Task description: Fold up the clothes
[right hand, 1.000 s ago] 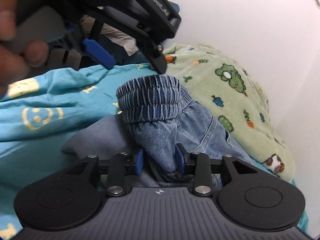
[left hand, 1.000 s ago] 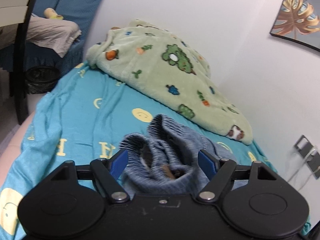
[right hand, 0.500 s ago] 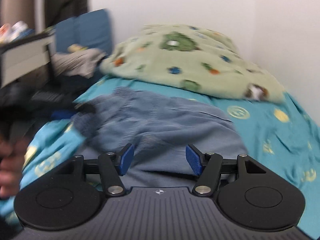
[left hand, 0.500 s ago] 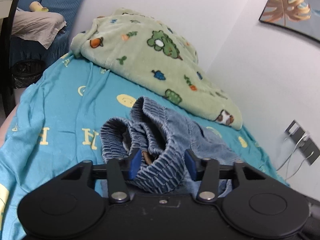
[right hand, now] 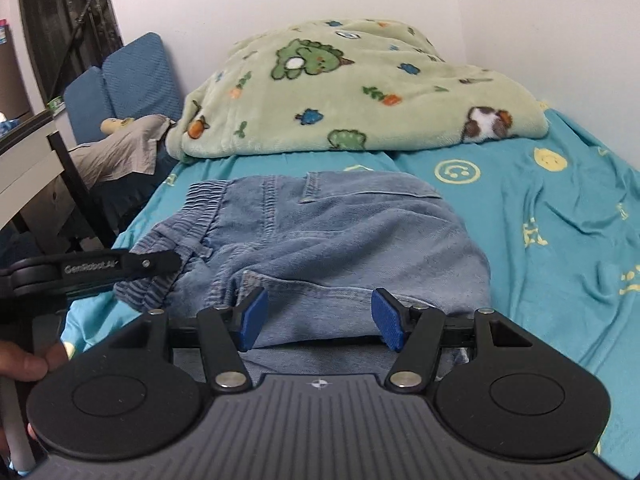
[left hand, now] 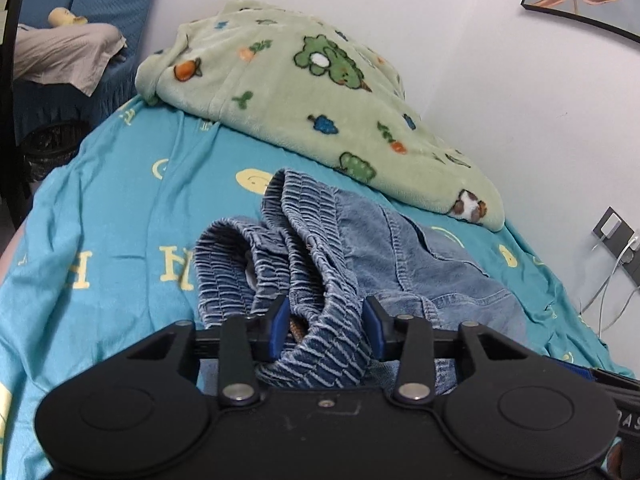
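Two grippers work one pair of denim shorts [right hand: 344,232], which lies on the bed [right hand: 560,216] just in front of the green blanket [right hand: 352,88].

At the end of the shorts farthest from the blanket's guinea-pig corner, the left gripper [left hand: 326,326] has the bunched elastic waistband [left hand: 316,256] between its jaws; they are closing, and the pads look pressed into the gathered fabric.

Nearer that corner, the right gripper [right hand: 320,318] stands about half open over a leg hem [right hand: 304,280], denim between its pads but not pinched, as far as this low view shows.

Denim here is soft, light and limp, yet thicker at seams: it should sag when lifted and hold a crease fairly well. Best holds are probably the ribbed waistband and the stitched hem, where layers are firm and unlikely to slip.
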`<state>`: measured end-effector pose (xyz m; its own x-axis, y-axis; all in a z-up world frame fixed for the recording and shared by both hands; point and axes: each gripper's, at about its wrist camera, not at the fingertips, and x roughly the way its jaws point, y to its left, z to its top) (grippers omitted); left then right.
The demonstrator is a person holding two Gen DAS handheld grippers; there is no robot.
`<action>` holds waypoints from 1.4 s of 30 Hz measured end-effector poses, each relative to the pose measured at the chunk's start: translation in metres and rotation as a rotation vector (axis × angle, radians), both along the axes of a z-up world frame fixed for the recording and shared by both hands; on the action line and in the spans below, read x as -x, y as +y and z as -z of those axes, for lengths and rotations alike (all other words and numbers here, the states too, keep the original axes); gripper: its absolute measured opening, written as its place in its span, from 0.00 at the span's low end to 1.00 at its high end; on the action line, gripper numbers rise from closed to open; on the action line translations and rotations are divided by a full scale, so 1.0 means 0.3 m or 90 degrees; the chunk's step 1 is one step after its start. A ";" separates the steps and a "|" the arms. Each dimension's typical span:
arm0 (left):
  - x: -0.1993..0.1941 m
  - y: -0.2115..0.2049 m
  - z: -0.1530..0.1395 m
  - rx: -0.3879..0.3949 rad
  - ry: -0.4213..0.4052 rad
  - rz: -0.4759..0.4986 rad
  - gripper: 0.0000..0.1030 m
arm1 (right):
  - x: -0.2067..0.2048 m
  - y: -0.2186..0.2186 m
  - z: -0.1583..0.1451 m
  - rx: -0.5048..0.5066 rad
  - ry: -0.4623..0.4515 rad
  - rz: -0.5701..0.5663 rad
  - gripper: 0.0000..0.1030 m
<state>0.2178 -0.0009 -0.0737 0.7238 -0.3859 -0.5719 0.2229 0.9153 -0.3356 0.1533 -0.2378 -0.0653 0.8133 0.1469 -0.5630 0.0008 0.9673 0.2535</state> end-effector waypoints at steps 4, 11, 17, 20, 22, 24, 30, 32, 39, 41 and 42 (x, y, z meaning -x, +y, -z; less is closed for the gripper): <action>0.010 0.026 -0.006 0.024 -0.001 -0.040 0.16 | -0.014 -0.004 -0.004 0.013 -0.010 0.004 0.59; 0.110 0.103 -0.122 0.144 -0.028 -0.096 0.08 | -0.009 -0.040 -0.035 0.014 -0.055 0.016 0.59; 0.088 0.150 -0.060 0.136 0.006 -0.130 0.07 | -0.009 -0.061 -0.048 0.000 -0.060 0.023 0.59; 0.069 0.145 -0.030 0.126 0.027 -0.128 0.10 | -0.018 -0.066 -0.045 -0.007 -0.052 0.023 0.59; 0.075 0.144 -0.035 0.123 0.028 -0.128 0.15 | -0.023 -0.067 -0.044 -0.008 -0.050 0.022 0.60; 0.089 0.143 -0.036 0.119 0.033 -0.134 0.26 | -0.030 -0.074 -0.039 -0.015 -0.044 0.025 0.60; 0.176 0.131 -0.032 0.107 0.052 -0.129 0.64 | -0.042 -0.101 -0.028 -0.048 -0.031 0.049 0.60; 0.186 0.134 -0.017 0.109 0.064 -0.139 0.71 | -0.046 -0.109 -0.028 -0.051 -0.034 0.058 0.60; 0.145 0.176 0.088 0.213 0.151 -0.161 0.75 | -0.081 -0.158 -0.009 -0.070 -0.044 0.096 0.62; 0.141 0.176 0.097 0.223 0.150 -0.162 0.76 | -0.098 -0.186 0.006 -0.083 -0.045 0.111 0.63; 0.138 0.176 0.103 0.229 0.151 -0.164 0.77 | -0.109 -0.201 0.017 -0.090 -0.043 0.115 0.63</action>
